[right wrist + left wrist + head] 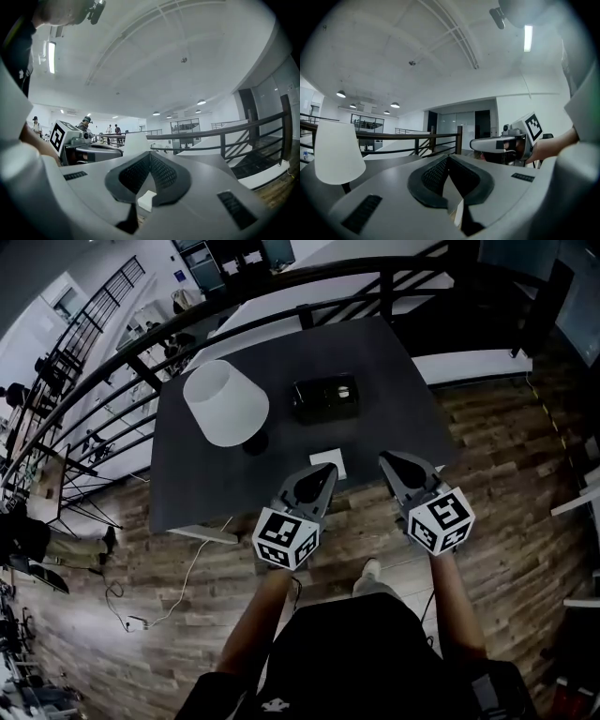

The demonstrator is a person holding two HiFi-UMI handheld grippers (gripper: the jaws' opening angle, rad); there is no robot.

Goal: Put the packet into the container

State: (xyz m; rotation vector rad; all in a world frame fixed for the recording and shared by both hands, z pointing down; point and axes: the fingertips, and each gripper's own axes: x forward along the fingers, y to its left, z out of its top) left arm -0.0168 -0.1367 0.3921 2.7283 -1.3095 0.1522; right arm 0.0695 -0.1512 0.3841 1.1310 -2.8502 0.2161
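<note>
One packet, not yet gripped; both grippers closed

Item 1, packet (328,463): small, white, lying flat on the table (216,474) near its front edge.
- Risk, as judged: it is thin and flat, so jaws arriving nearly level could ride over it or push it off the edge. A pinch on one corner alone could let it slip during the carry. The jaws must part first, or they will only nudge it.
- Position: in the head view it lies just beyond the tip of the left gripper (322,476), whether touching cannot be told. It is near the right gripper (394,465), off to that gripper's left. Both gripper views show a white patch low under the jaw tips, probably this packet.

Item 2, left gripper: jaws pressed together, nothing between them.

Item 3, right gripper: jaws pressed together, nothing between them.

Item 4, container (325,397): black, farther back on the table, apart from the packet.
- Risk, as judged: the lamp (225,401) stands just beside it, and a wide swing could strike the shade
</note>
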